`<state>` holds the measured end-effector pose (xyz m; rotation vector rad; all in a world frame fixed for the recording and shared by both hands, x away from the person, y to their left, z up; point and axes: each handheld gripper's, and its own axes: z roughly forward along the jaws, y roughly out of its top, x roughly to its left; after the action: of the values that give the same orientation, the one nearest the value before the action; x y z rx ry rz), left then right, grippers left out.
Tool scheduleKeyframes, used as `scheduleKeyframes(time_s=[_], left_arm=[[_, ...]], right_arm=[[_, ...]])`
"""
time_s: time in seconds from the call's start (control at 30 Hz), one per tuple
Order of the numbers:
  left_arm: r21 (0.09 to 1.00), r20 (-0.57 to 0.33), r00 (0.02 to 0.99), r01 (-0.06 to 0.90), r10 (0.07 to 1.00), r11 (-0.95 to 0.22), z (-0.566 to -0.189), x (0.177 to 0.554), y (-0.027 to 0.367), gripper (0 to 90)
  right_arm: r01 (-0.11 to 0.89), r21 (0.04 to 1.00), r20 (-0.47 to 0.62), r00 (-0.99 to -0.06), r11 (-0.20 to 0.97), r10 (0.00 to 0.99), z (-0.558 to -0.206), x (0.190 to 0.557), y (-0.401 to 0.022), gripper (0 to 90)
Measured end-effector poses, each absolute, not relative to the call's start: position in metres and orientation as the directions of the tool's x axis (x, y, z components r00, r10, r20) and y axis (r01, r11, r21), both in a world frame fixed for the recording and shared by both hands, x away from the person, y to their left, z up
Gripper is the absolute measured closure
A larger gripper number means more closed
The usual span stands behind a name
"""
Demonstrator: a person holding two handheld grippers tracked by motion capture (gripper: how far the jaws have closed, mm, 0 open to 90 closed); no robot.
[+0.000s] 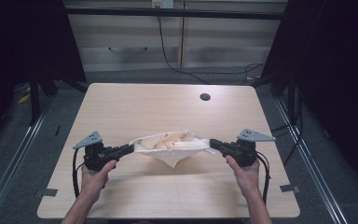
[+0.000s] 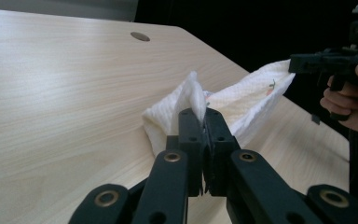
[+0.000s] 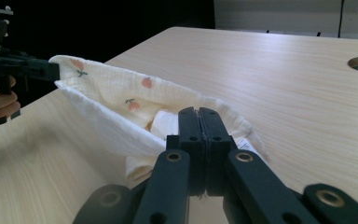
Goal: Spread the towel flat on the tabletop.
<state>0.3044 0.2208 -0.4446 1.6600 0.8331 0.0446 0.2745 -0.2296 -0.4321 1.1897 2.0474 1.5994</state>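
A cream cloth (image 1: 170, 145) with small orange fruit prints hangs stretched between my two grippers above the near half of the table, and its middle sags to a point. My left gripper (image 1: 130, 149) is shut on the cloth's left end; in the left gripper view the fabric (image 2: 193, 100) sticks up from between the closed jaws. My right gripper (image 1: 213, 143) is shut on the right end, where the cloth (image 3: 121, 102) runs away from its closed jaws toward the other gripper (image 3: 51, 71). Each gripper is held in a person's hand.
The light wooden table (image 1: 168, 105) has a round cable hole (image 1: 205, 97) at its far right. Dark screens stand at both sides. A cabinet and trailing cables lie beyond the far edge.
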Motion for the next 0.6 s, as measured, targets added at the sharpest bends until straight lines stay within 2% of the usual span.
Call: scheduleKeyframes(time_s=[0.27, 0.6], left_arm=[[0.880, -0.414, 0.745, 0.474, 0.523, 0.023, -0.423, 0.309, 0.216, 87.7], [0.910, -0.348, 0.741, 0.415, 0.575, 0.017, -0.376, 0.334, 0.216, 87.7]], right_arm=[[0.380, 0.924, 0.219, -0.625, 0.047, 0.749, -0.405, 0.280, -0.232, 89.1], [0.329, 0.944, 0.193, -0.622, 0.029, 0.759, -0.362, 0.306, -0.226, 89.1]])
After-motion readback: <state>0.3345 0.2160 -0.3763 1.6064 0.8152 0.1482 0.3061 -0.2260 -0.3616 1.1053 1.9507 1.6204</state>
